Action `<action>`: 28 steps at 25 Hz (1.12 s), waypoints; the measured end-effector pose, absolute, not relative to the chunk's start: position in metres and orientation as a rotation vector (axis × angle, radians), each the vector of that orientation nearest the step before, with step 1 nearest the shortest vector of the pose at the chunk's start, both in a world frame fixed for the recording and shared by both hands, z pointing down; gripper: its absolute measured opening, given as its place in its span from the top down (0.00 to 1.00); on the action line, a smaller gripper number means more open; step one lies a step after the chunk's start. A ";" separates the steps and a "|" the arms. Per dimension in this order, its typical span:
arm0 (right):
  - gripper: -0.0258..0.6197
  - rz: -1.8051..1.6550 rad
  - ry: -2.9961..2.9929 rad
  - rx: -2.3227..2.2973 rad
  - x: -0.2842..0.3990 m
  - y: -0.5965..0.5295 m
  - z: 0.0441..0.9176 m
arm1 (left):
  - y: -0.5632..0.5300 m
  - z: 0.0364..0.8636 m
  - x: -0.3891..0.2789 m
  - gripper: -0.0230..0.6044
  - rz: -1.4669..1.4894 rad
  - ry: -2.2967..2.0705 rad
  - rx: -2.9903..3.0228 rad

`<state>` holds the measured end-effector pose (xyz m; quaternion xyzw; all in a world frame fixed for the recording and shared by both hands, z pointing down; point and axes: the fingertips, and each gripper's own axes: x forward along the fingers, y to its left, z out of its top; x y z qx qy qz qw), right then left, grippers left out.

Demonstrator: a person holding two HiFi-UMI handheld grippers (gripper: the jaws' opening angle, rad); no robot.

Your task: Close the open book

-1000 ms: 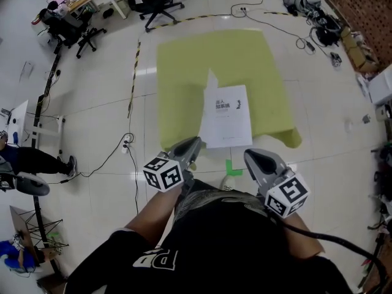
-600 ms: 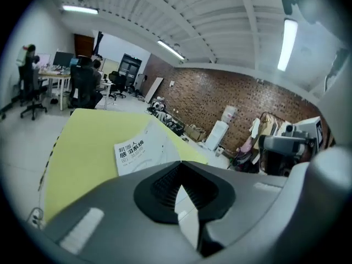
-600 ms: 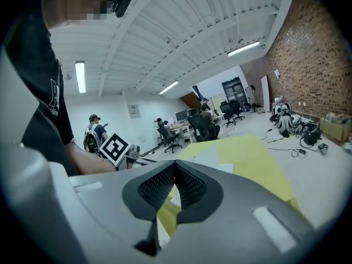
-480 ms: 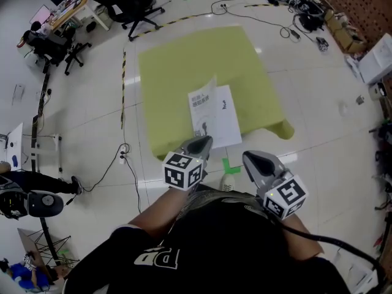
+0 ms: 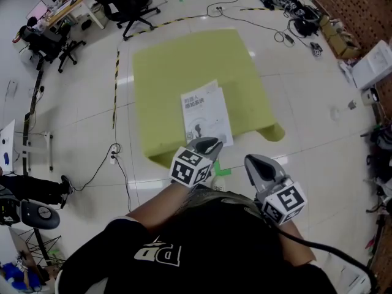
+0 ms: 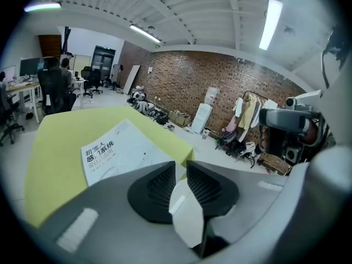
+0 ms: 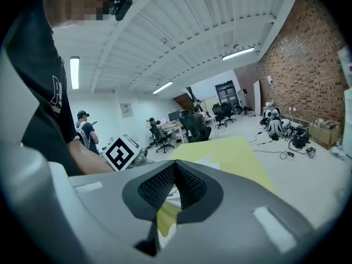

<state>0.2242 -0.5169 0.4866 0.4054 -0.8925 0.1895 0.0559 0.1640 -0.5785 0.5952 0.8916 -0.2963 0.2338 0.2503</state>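
Nearest the camera, the person's black shirt (image 5: pixel 202 250) and bare forearms are seen from above, with a gripper held out in each hand. The right gripper (image 5: pixel 257 160) is held back close to the body, over the pale floor (image 5: pixel 318 121). In its own view its jaws are seen brought together at the tips, with nothing held between them. The left gripper (image 5: pixel 209 143) is reached a little further forward, its tip at the near edge of the book (image 5: pixel 206 111). Its jaws are drawn almost together, only a thin slit being left, and nothing is seen clamped in them. Just beyond, the book is laid flat on the table (image 5: pixel 165 72), which is covered in yellow-green cloth. The book's white printed cover is turned up, and the book is placed near the table's front edge. A second ago the book was spread open with one leaf standing up at its left side. Half a second ago that leaf was seen partway over; now a single closed shape is shown. The left gripper has been brought forward since then, while the right has hardly been moved. Further off, black office chairs (image 5: pixel 125 2), desks and cables on the floor are seen, and a brick wall (image 5: pixel 361 5) at the far right.
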 end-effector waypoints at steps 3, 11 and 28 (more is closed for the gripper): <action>0.95 0.559 -2.707 1.229 0.230 -0.519 0.483 | -0.577 0.588 0.172 0.84 0.634 -0.788 2.447; 0.95 0.537 -2.765 1.100 0.203 -0.522 0.480 | -0.570 0.553 0.136 0.91 0.527 -0.889 2.454; 0.95 0.469 -2.897 0.599 0.059 -0.484 0.463 | -0.505 0.448 -0.019 0.95 0.148 -1.368 2.385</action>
